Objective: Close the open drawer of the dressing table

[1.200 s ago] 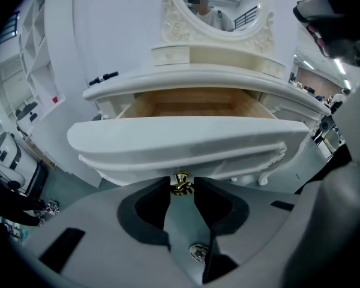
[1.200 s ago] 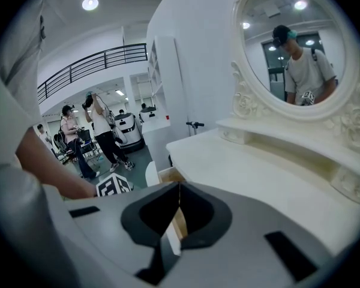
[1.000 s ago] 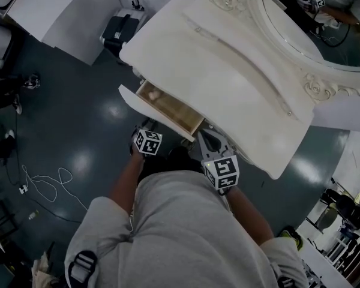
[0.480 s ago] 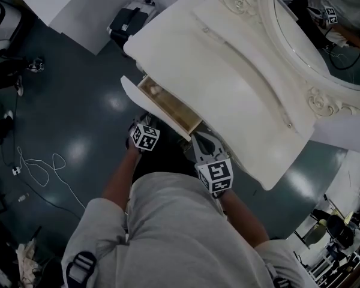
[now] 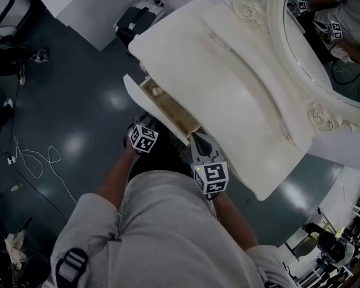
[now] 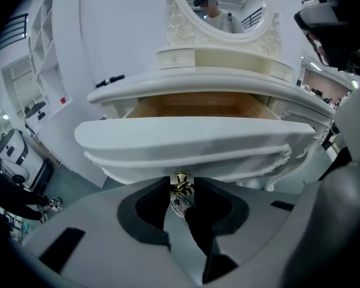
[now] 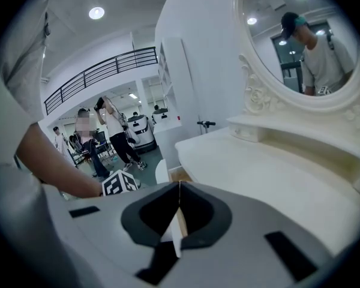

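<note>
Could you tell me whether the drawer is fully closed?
No, the drawer stands pulled out, wooden inside showing, the left gripper on its knob.

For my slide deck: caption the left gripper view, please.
Left gripper clamps the brass knob of the open drawer on a white dressing table.

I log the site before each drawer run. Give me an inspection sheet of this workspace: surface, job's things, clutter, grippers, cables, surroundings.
Surface: dressing table top, white and bare.
Job's things: drawer open, wooden inside showing; gold knob on its front.
Clutter: nothing seen on the top.
Grippers: left gripper shut on the knob; right gripper shut, empty, near the drawer's right end.
Cables: white cable looped on the floor, left of the person.
Surroundings: dark glossy floor; oval mirror behind the top; people standing farther off.
</note>
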A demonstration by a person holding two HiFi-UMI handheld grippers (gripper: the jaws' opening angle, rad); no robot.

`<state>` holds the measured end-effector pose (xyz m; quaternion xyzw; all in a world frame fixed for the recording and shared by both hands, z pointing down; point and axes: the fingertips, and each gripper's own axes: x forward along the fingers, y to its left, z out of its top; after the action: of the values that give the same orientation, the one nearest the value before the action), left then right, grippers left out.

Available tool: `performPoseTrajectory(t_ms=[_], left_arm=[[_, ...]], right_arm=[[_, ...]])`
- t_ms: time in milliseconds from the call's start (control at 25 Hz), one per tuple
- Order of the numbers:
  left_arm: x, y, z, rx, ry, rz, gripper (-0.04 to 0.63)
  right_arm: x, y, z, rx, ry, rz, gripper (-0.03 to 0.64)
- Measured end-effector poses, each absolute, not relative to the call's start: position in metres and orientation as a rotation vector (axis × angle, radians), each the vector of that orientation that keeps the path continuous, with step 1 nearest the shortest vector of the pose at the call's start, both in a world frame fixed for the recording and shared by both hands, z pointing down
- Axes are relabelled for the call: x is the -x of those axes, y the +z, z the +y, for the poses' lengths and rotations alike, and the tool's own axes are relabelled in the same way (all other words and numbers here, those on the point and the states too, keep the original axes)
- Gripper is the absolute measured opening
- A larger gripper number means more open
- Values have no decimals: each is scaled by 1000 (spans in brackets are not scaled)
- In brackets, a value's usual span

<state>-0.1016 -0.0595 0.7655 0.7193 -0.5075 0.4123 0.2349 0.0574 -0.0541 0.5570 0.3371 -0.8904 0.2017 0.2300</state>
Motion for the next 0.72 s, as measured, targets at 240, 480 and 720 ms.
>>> performPoseTrajectory(t_ms=[240, 480, 720], left_arm=[[102, 765, -60, -1940, 1139, -1397, 127], [100, 766, -64, -1953, 1169, -1364, 128], [98, 766, -65, -1946, 1172, -1359, 128]], right_arm=[[-59, 556, -57, -968, 588, -2453, 17], [-64, 555, -61, -993, 582, -2452, 17], [-69, 551, -69, -1023, 586, -2454, 15]])
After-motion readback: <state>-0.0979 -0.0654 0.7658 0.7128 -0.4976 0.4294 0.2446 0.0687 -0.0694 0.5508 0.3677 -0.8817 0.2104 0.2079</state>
